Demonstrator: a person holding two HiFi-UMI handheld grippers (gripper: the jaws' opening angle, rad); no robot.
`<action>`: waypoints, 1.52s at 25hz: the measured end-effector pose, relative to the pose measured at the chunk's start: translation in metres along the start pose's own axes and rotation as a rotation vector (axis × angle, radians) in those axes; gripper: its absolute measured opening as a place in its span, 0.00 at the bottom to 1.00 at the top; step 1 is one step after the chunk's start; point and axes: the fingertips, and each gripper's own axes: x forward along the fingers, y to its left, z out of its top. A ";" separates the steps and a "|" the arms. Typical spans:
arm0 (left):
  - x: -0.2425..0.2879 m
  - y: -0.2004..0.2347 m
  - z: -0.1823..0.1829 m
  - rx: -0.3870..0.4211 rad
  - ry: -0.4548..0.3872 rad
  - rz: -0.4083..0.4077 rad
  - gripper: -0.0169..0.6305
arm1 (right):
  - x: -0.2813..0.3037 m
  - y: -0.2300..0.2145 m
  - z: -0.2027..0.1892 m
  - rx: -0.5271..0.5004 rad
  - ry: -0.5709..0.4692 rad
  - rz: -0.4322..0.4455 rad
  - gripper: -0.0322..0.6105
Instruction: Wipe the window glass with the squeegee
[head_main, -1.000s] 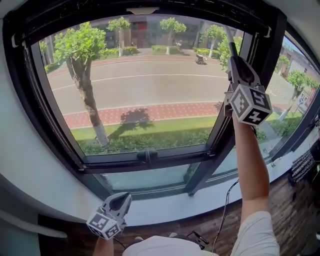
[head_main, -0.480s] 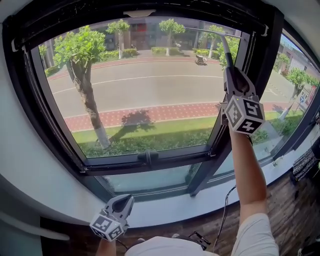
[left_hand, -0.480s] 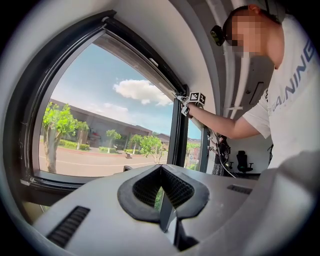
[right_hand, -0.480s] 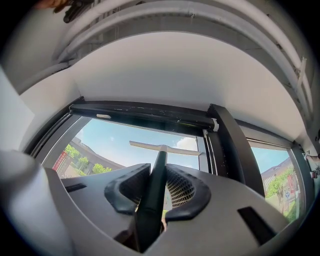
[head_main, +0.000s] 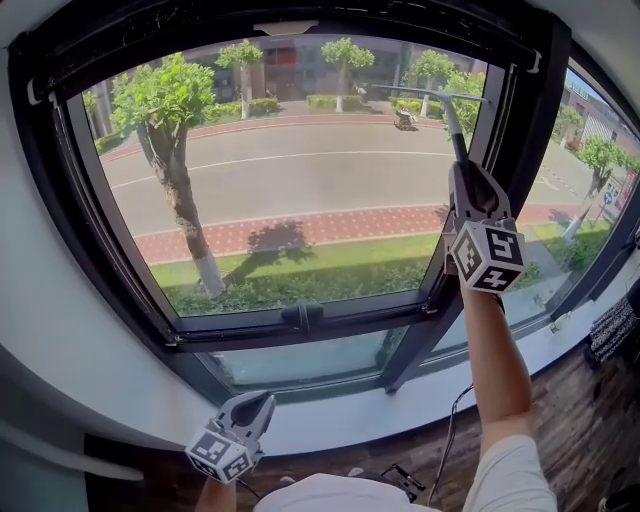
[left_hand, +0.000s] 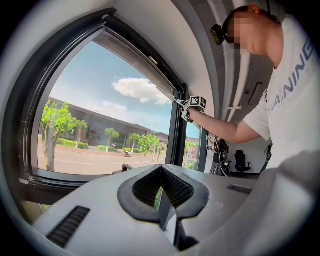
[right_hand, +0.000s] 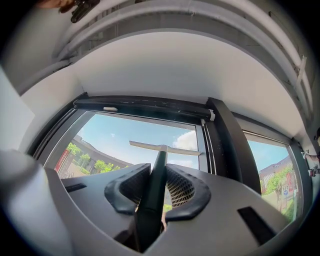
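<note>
My right claw (head_main: 466, 178), clamped on the squeegee (head_main: 447, 112), has slid down the glass (head_main: 300, 190); stroke's under way. Left claw (left_hand: 161, 196) closed, empty

In the head view, the right gripper (head_main: 462, 168) at 2 o'clock and the left gripper (head_main: 262, 402) at 7 o'clock each have a smooth grey shell. Each also has black ribbed pads (right_hand: 184, 189) and 1 white cube (head_main: 488, 257) printed with black square markers. The person wears a white short-sleeved T-shirt (left_hand: 292, 105) with grey lettering.
</note>
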 end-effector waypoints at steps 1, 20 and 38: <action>0.000 0.000 0.000 -0.003 -0.002 0.001 0.05 | -0.002 0.001 -0.003 0.001 0.005 0.001 0.20; 0.000 -0.005 -0.009 -0.010 0.022 -0.007 0.05 | -0.052 0.023 -0.074 -0.009 0.110 0.013 0.20; -0.006 -0.005 -0.015 -0.011 0.038 0.008 0.05 | -0.090 0.039 -0.129 0.037 0.196 0.020 0.20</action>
